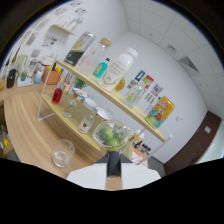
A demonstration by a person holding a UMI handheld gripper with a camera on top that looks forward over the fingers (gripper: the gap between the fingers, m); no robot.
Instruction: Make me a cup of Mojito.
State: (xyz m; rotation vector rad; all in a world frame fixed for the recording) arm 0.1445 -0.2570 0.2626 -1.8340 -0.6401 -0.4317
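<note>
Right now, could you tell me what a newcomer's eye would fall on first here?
Probably the two-tier shelf crowded with bottles, with a big white bottle on its upper level. Just ahead of the tongs sits a glass bowl of limes, with an empty glass standing beside it on the wooden table.

Single view: a wide-angle camera riding on the gripper (114, 172), looking forward along its fingers, which are showing low in the middle. The camera is rolling to one side, so the two-tier shelf (112, 95) is running as a slant across the scene. It is sitting near a bowl (113, 135) and a glass (63, 152), with the wall and ceiling lying well beyond.
</note>
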